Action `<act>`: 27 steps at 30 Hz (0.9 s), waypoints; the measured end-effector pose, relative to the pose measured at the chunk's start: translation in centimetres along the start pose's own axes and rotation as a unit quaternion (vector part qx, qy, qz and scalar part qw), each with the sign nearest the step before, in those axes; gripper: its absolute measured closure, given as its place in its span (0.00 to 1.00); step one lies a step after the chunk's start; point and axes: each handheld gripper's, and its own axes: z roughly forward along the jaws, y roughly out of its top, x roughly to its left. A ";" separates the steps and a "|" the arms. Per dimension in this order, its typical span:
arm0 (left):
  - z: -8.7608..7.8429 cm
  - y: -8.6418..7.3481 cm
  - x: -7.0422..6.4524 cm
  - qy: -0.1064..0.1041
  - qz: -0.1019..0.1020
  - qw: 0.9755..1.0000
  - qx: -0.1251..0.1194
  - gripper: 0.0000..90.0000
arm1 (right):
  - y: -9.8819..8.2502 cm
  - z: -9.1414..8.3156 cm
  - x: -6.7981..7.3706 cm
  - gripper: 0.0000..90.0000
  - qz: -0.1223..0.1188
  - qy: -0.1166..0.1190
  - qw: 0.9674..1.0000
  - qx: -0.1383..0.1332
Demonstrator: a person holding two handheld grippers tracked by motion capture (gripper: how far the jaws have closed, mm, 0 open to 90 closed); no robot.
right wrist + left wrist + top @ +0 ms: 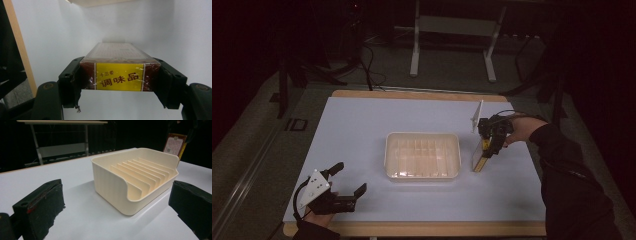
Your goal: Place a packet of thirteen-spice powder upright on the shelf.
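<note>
A cream rack tray (422,135) with several upright dividers stands mid-table; the left gripper view shows its near wall (107,180) between that gripper's jaws but farther off. A flat brown box with a yellow label (478,161) stands on edge just right of the tray, and it peeks out behind the tray (175,143). My right gripper (487,148) is shut on this box (120,75), one pad pressing on each narrow side. My left gripper (351,178) rests near the table's front left corner, open, with nothing between its fingers (116,202).
The white tabletop (362,120) has bare room left of and behind the tray. Its wooden edge (412,229) runs along the front. A white table frame (414,50) and cables stand on the dark floor beyond. A dark sleeve (572,175) covers the right side.
</note>
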 end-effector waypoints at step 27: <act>0.0 0.0 0.0 0.000 -0.001 1.000 0.000 0.00 | 1.5 -7.7 2.5 0.35 -0.046 -0.040 0.998 0.005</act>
